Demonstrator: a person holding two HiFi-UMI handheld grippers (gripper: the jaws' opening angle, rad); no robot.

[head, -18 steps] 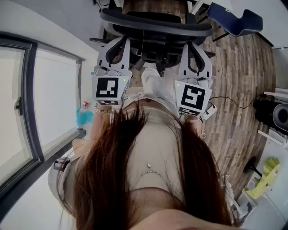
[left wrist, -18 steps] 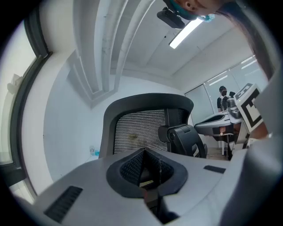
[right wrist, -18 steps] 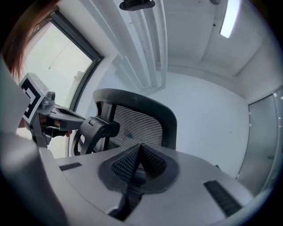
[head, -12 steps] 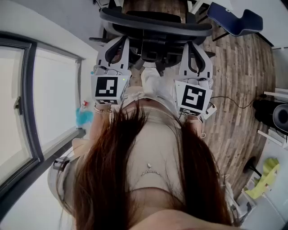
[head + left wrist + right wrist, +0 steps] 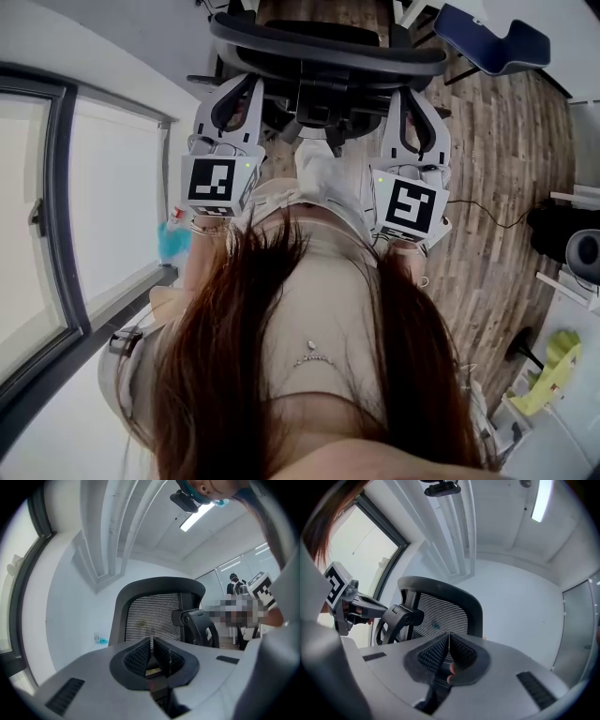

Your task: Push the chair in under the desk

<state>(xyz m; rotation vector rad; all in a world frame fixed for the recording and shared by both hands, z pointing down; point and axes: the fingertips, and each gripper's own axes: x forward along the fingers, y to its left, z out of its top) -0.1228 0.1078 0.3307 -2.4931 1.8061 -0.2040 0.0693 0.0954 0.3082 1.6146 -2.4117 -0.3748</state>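
Left gripper [image 5: 152, 645] and right gripper [image 5: 449, 643], jaws closed and empty, faced the chair [image 5: 328, 49] at 12 o'clock; window [image 5: 112, 206] at 9.

Ahead: chair [image 5: 328, 52], its backrest spanning the way just before the left gripper [image 5: 239, 89] and right gripper [image 5: 412, 98], its dark central post filling the gap between them. Left: window [image 5: 112, 216], near. Right: open wood floor [image 5: 506, 169], with a blue seat [image 5: 492, 37] farther off.
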